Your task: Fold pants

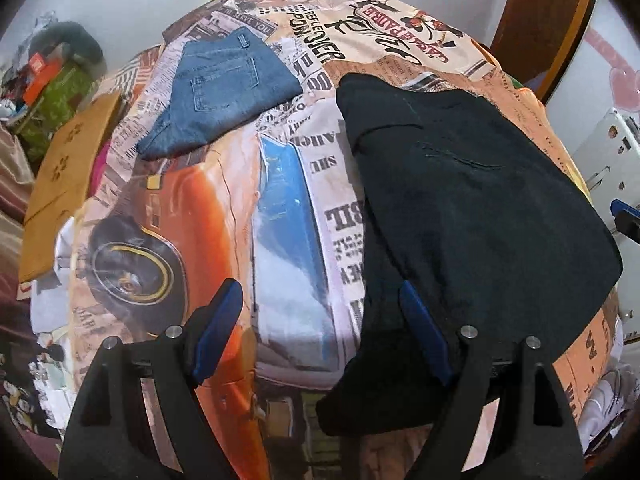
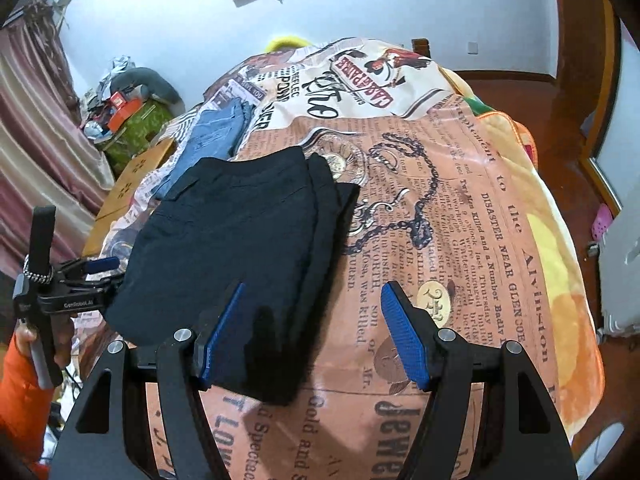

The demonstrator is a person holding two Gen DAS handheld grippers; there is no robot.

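Folded black pants (image 1: 472, 200) lie flat on the printed bedspread (image 1: 192, 216); the right wrist view shows them as a layered stack (image 2: 240, 236). Folded blue jeans (image 1: 224, 92) rest farther back to the left, and their edge (image 2: 216, 132) pokes out behind the black pants. My left gripper (image 1: 320, 300) hovers open above the black pants' left edge with nothing between its pads. It appears from the side (image 2: 94, 268), held by a hand in an orange sleeve. My right gripper (image 2: 314, 300) is open above the stack's near right corner, holding nothing. Its blue tip (image 1: 622, 210) peeks in at the right.
A brown cardboard box (image 1: 68, 168) stands against the bed's left side, with a green box of clutter (image 2: 132, 128) behind it. A curtain (image 2: 36, 120) hangs at the left. A white appliance (image 1: 604, 152) and a wooden door frame (image 2: 600, 120) are at the right.
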